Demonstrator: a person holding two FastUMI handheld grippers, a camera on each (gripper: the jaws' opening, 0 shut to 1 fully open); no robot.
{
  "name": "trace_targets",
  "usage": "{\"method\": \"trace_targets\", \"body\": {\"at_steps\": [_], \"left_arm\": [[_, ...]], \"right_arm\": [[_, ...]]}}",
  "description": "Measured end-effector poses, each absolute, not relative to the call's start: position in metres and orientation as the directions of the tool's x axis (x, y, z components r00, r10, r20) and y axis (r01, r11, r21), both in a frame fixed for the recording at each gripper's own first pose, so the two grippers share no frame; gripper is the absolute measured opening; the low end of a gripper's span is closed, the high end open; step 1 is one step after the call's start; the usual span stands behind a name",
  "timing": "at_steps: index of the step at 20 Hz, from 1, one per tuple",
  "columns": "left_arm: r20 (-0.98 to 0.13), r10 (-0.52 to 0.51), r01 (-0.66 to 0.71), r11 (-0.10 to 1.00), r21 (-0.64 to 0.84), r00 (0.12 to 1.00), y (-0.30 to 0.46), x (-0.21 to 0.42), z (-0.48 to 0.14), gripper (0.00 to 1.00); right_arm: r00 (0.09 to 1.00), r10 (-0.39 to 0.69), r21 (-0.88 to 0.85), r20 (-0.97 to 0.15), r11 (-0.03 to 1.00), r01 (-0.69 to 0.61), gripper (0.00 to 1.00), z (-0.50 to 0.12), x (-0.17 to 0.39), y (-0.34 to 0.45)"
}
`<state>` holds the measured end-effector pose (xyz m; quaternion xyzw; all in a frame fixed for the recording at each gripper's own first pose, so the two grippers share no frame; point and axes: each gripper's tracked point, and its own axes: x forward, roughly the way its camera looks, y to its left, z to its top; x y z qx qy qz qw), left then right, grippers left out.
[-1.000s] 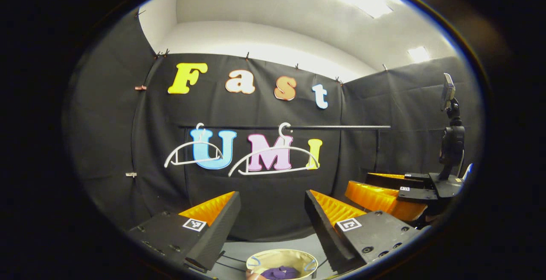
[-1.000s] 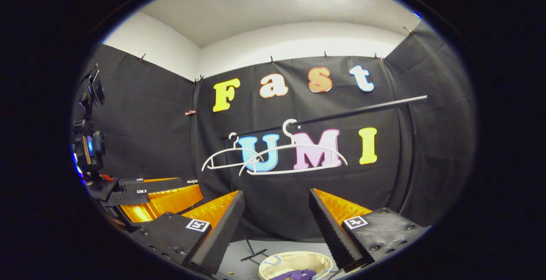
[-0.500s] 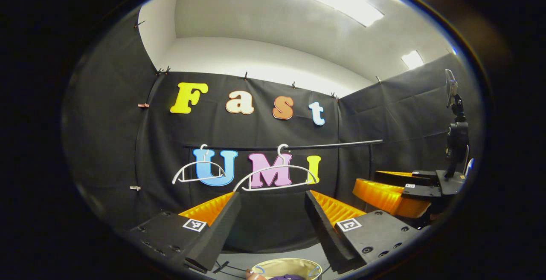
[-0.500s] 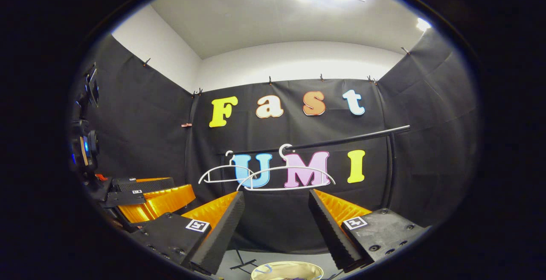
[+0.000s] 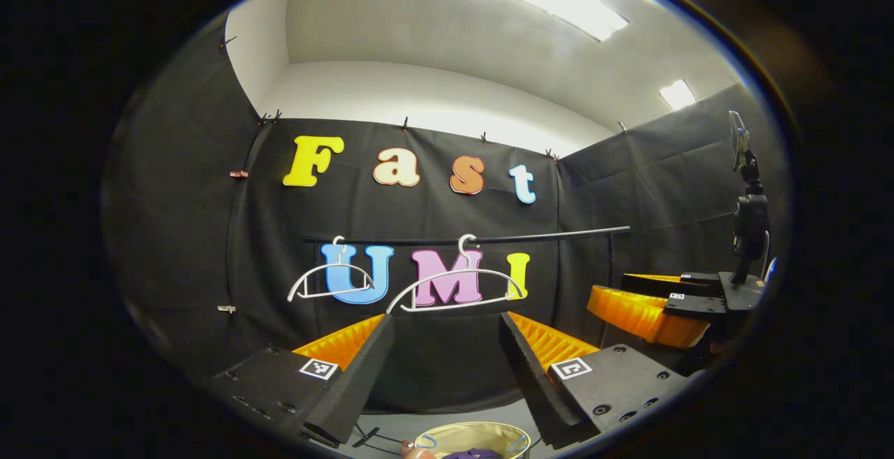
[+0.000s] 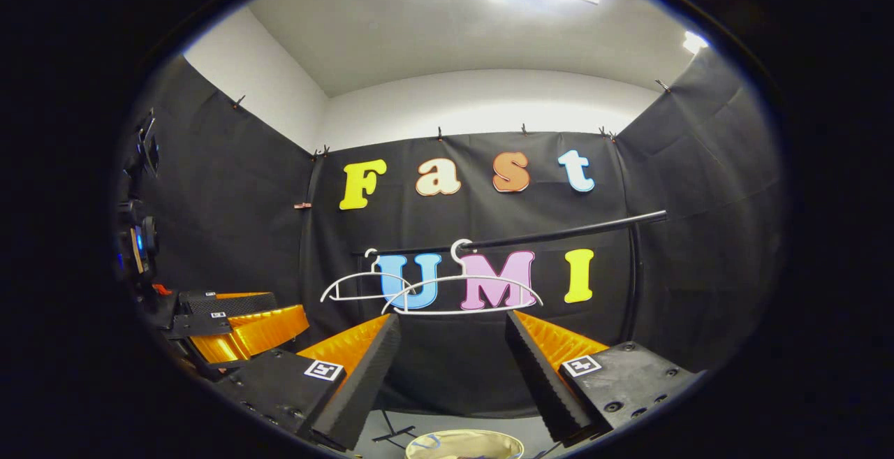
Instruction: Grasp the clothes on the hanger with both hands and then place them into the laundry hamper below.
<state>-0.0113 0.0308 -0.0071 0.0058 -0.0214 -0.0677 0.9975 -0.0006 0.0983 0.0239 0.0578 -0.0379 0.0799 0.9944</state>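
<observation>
Going from left to right in the left gripper view, the small hanger [image 5: 323, 283] and the large hanger [image 5: 454, 290] both hang bare on the black rail [image 5: 545, 235], with no clothes on them. The left gripper [image 5: 447, 347] has its jaws wide apart and holds nothing. Further to the right, the right gripper [image 5: 646, 305] is in the air beside it, and its fingers also look spread, with nothing between them.

Below, at the bottom edge, the hamper [image 5: 469, 436] stands on the floor, and a purple cloth [image 5: 471, 454] lies inside it. I judge that the clothes are already in the hamper, so the task seems nearly finished or finished, and only pulling the grippers away is left.

In the right gripper view the order is the same: the left gripper [image 6: 234, 323] at the far left, then the two empty hangers, and the right gripper with wide jaws.

The hamper is cut off by the lower edge in both views, so I cannot tell how much cloth is inside or how it lies. A small brownish thing at its left rim is too cut off to name
</observation>
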Motion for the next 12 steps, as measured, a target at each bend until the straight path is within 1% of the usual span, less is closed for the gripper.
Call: {"method": "trace_targets", "body": {"at_steps": [1,12], "left_arm": [[0.041,-0.136,0.136,0.991,0.013,0.990,0.0292,-0.0108,-0.0067,0.95],[0.052,-0.121,0.121,0.993,0.002,0.991,0.0301,-0.0123,-0.0036,0.95]], "right_arm": [[0.984,0.156,0.113,0.081,0.980,-0.164,0.98,0.0237,-0.0002,0.0978],[0.986,0.149,0.132,0.075,0.978,-0.158,0.98,0.0246,0.0011,0.0925]]}}
